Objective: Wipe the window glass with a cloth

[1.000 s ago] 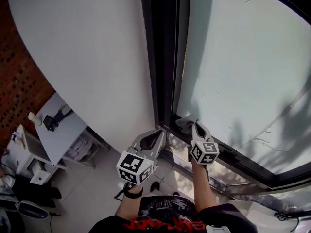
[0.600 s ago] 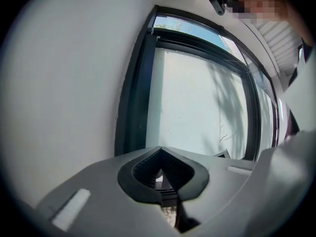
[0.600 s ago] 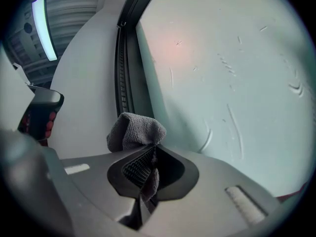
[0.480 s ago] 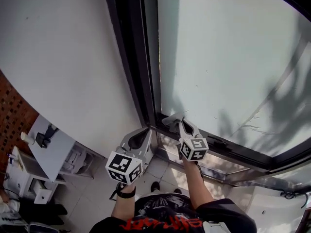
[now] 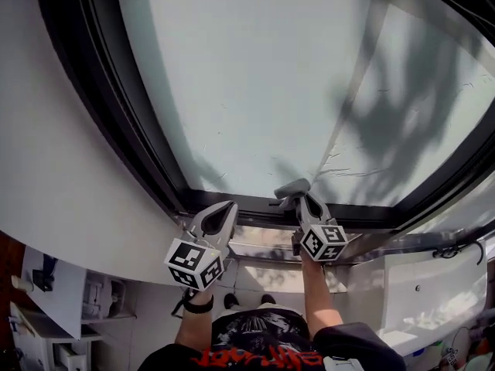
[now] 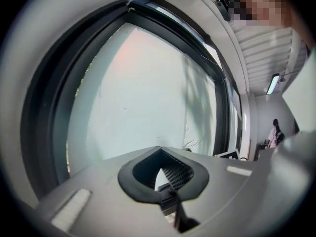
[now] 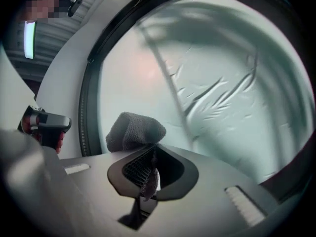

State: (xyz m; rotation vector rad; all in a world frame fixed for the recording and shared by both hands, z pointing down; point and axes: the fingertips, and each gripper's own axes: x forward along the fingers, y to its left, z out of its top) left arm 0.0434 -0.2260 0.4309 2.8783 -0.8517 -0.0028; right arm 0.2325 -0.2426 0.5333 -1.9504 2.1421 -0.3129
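The pale floor (image 5: 151, 327) carries a white table (image 5: 52, 291) (lower left) and the person's shoes (image 5: 230, 301).

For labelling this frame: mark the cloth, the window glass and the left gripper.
cloth (image 7: 136, 130): right gripper view, on its bunched grey top.
window glass (image 5: 255, 76): head view, bare middle of the pane.
left gripper (image 5: 226, 207): head view, at its closed fingertips.

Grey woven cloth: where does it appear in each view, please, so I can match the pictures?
Head view: the grey woven cloth is lower centre, at the right gripper tip.
Left gripper view: not clearly in it.
Right gripper view: the cloth left of centre, between the jaws.
Shared landmark: the dark window frame.
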